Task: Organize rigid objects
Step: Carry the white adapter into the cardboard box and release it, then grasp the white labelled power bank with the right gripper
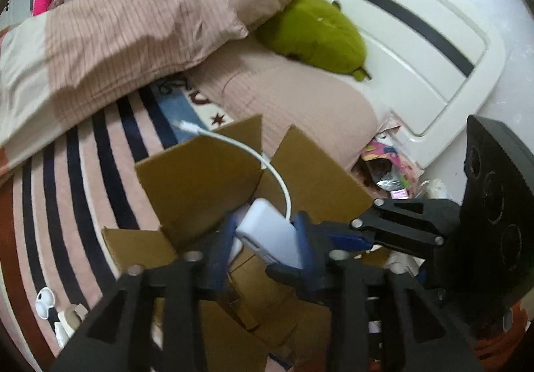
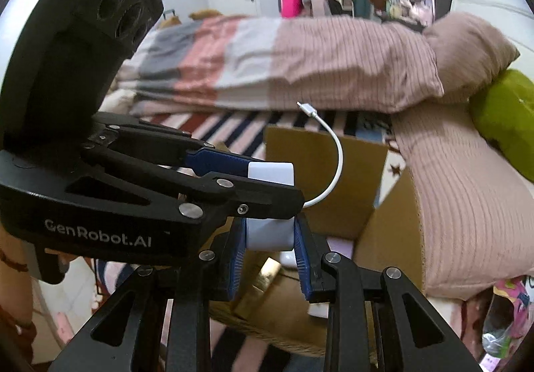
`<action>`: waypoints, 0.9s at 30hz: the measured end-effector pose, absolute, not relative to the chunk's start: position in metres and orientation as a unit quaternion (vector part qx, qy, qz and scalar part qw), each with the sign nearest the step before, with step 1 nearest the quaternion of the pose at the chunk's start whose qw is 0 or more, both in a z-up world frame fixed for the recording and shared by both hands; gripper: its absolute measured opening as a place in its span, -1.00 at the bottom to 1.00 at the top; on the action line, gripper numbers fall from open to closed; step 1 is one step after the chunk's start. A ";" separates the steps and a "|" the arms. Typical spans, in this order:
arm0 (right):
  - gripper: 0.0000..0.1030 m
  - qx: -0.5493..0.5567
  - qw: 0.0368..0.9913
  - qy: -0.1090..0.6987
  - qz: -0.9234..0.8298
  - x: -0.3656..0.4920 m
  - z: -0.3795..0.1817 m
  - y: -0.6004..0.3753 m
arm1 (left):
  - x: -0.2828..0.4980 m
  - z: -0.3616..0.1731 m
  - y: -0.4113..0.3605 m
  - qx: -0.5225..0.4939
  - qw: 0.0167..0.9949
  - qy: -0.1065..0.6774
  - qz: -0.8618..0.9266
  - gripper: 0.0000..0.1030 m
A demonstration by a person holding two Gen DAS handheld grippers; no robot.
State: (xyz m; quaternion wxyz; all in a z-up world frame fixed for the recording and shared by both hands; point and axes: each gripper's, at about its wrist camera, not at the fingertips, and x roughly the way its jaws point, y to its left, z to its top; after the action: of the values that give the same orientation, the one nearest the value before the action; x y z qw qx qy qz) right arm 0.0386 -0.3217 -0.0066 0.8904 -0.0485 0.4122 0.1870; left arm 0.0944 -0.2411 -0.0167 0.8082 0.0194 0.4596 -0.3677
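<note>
**Two hand-held grippers clamp one white power bank over an open box**

Left hand-held gripper (image 1: 267,238) closes its blue pads narrowly on a white power bank (image 1: 270,231), held above an open cardboard box (image 1: 200,171) that sits on a striped bed. Right hand-held gripper (image 2: 270,238) grips the same power bank (image 2: 267,235) from the other side, its jaws drawn in to the device's width, blue pads (image 2: 302,251) pressed flat against both faces. A short white cable (image 2: 333,158) arcs up from the power bank, its metal plug hanging free over the box's far flap. Inside the box, a few pale items lie partly hidden beneath the grippers. A pink striped pillow (image 1: 133,38) and a green plush toy (image 1: 317,34) rest by the white headboard (image 1: 417,21).
</note>
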 end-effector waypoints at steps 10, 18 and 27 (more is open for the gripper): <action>-0.04 -0.063 0.881 0.436 0.173 0.043 -0.014 -0.318 | 0.084 -0.005 -0.198 0.020 0.835 0.443 -0.327 0.38; -0.04 -0.072 0.865 0.391 0.307 0.024 -0.010 -0.224 | 0.065 -0.001 -0.069 0.006 0.889 0.409 -0.205 0.49; -0.03 -0.041 0.801 0.479 0.356 0.038 -0.116 -0.112 | 0.038 -0.070 0.044 -0.035 0.893 0.430 -0.129 0.49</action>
State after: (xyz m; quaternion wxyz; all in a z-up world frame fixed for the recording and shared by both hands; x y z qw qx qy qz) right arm 0.0382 -0.1115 -0.1160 0.8010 -0.0405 0.4794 0.3562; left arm 0.0378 0.0444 -0.0701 0.8928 -0.0353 0.4302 -0.1290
